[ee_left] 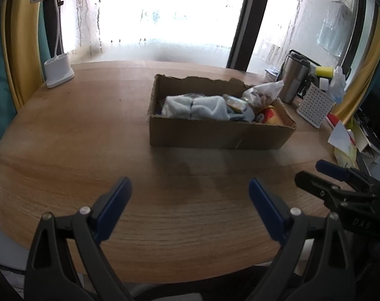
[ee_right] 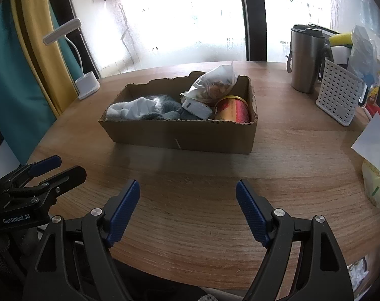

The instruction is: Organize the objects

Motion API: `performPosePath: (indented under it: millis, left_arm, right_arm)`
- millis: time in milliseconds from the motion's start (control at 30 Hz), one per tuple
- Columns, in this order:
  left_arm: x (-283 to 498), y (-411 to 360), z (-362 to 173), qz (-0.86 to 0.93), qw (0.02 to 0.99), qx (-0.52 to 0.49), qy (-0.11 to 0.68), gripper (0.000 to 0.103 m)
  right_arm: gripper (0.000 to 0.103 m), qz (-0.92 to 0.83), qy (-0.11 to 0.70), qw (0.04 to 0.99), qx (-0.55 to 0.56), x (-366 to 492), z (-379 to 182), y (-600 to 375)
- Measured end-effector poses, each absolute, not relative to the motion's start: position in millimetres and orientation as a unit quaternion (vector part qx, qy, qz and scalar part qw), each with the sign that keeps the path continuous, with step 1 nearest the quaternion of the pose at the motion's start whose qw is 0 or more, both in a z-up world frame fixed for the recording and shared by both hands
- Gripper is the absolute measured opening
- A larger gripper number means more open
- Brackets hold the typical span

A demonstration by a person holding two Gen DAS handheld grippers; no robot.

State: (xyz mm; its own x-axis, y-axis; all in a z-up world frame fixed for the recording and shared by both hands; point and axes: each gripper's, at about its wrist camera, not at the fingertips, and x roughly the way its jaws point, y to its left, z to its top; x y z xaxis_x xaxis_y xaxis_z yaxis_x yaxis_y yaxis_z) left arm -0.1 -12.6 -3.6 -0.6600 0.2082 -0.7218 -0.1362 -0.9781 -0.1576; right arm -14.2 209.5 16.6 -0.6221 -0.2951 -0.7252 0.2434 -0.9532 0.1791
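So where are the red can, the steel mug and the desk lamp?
Red can (ee_right: pixel 234 109), right wrist view, on its red side, inside the box.
Steel mug (ee_right: pixel 306 62), right wrist view, on its body.
Desk lamp (ee_left: pixel 58 71), left wrist view, on its white base.

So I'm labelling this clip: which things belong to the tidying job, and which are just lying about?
Job:
cardboard box
socks
snack bag
red tin
left gripper and right gripper, both open and empty

Lying about:
desk lamp
steel mug
white basket
papers
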Motion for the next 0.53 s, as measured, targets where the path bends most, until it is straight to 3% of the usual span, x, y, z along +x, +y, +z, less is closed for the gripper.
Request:
performPosePath:
  millis: [533]
  left_arm:
    - [-1.2,-8.1,-3.2,0.912,0.102,-0.396,-0.035,0.096]
  right_arm:
    - [0.082,-0.900,-0.032,0.150,0.409,-15.9,16.8,209.1]
